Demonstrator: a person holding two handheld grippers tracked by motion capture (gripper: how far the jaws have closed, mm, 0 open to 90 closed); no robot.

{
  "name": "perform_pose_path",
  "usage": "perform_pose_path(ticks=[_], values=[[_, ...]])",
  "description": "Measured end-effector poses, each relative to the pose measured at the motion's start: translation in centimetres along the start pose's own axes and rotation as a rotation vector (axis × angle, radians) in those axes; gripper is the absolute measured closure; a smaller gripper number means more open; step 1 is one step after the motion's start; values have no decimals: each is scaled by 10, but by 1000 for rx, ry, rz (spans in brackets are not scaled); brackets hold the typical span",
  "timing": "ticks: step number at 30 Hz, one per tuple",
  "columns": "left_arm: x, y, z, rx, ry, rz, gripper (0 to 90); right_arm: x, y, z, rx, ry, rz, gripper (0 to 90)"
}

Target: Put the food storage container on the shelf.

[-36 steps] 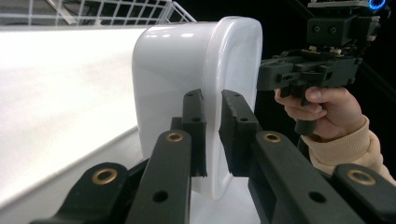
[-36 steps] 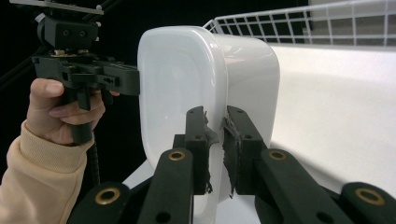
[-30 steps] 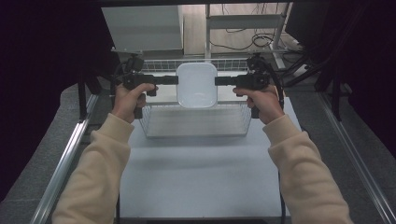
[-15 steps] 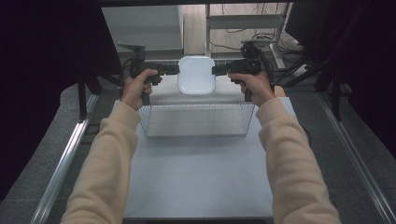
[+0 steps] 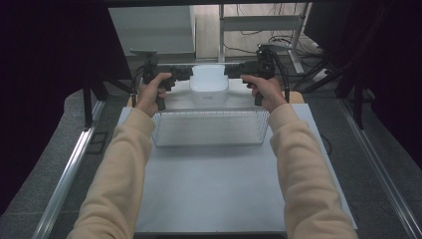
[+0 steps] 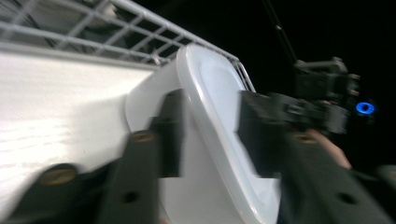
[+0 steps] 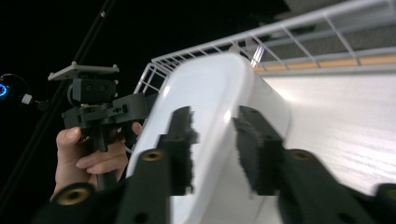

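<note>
Both grippers, left gripper (image 5: 183, 73) and right gripper (image 5: 235, 70), have just been opening their jaws, which now stand clear on either side of the white rounded plastic lidded box (image 5: 209, 84). A second ago it hung above the white wire basket (image 5: 209, 127); now it rests on the pale bench (image 5: 209, 199) behind the basket, so the placing looks finished. Motion blur hides whether any pad brushes the rim.
</note>
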State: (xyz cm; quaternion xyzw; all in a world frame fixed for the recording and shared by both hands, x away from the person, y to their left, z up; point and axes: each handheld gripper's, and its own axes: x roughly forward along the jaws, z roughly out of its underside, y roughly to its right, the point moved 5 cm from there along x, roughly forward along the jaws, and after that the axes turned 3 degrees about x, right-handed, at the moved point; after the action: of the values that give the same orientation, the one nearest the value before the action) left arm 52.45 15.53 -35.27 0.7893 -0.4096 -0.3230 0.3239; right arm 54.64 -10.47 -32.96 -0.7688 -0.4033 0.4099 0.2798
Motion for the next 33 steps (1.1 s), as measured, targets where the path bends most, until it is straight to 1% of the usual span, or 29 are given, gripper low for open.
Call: perform_pose_path(ticks=[1, 3, 5, 6, 7, 8, 9, 10, 12, 13, 14, 15, 16, 17, 18, 19, 20, 21, 22, 23, 24, 25, 26, 27, 28, 29, 31, 32, 33], values=[[-2, 3, 0, 17, 18, -16, 529, -2, -4, 0, -30, 23, 11, 560], [-10, 10, 0, 65, 38, -35, 451, -9, -15, 3, -93, 47, 30, 511], [-19, 20, 4, 120, 42, -72, 393, -18, -24, 8, -157, 62, 34, 452], [-26, 26, 8, 159, 40, -102, 376, -23, -28, 11, -194, 68, 44, 428], [-30, 30, 11, 186, 33, -125, 357, -30, -31, 16, -241, 73, 57, 410], [-39, 37, 19, 246, 27, -174, 338, -40, -34, 25, -301, 70, 75, 383], [-39, 37, 19, 246, 27, -174, 333, -40, -34, 25, -301, 70, 75, 383], [-45, 42, 27, 267, 31, -188, 333, -44, -34, 30, -325, 72, 82, 376], [-54, 47, 42, 314, 27, -209, 319, -54, -32, 47, -392, 64, 103, 350], [-59, 48, 53, 345, 18, -230, 309, -58, -29, 55, -421, 62, 117, 335], [-65, 47, 69, 380, 19, -244, 297, -66, -22, 73, -472, 58, 133, 325], [-65, 47, 69, 380, 19, -244, 297, -66, -22, 73, -472, 58, 133, 325], [-69, 45, 84, 400, 14, -254, 294, -71, -16, 89, -509, 56, 151, 310], [-72, 43, 95, 406, 8, -255, 294, -71, -16, 89, -509, 56, 151, 310], [-75, 41, 107, 410, 3, -252, 290, -76, -10, 105, -537, 52, 159, 291], [-77, 39, 118, 418, -2, -256, 290, -76, -10, 105, -537, 52, 159, 291], [-82, 35, 137, 428, -7, -267, 283, -80, -5, 122, -562, 46, 163, 277], [-82, 35, 137, 428, -7, -267, 282, -80, -5, 122, -562, 46, 163, 277], [-87, 32, 158, 442, 0, -281, 281, -84, 0, 141, -592, 44, 179, 262], [-87, 32, 158, 442, 0, -281, 283, -84, 0, 141, -592, 44, 179, 262], [-91, 30, 173, 458, -2, -300, 283, -89, 7, 159, -617, 44, 202, 258], [-91, 30, 173, 458, -2, -300, 279, -89, 7, 159, -617, 44, 202, 258], [-92, 28, 189, 483, -25, -318, 274, -93, 15, 176, -620, 40, 218, 245], [-92, 28, 189, 483, -25, -318, 272, -93, 15, 176, -620, 40, 218, 245], [-93, 26, 203, 497, -42, -328, 272, -95, 18, 182, -615, 40, 229, 243], [-94, 25, 209, 498, -54, -330, 267, -99, 25, 194, -612, 42, 247, 241], [-94, 20, 228, 492, -73, -328, 268, -101, 35, 209, -608, 28, 262, 238], [-92, 16, 243, 501, -109, -330, 260, -103, 45, 225, -600, 15, 268, 238], [-92, 16, 243, 501, -109, -330, 260, -103, 45, 225, -600, 15, 268, 238]])
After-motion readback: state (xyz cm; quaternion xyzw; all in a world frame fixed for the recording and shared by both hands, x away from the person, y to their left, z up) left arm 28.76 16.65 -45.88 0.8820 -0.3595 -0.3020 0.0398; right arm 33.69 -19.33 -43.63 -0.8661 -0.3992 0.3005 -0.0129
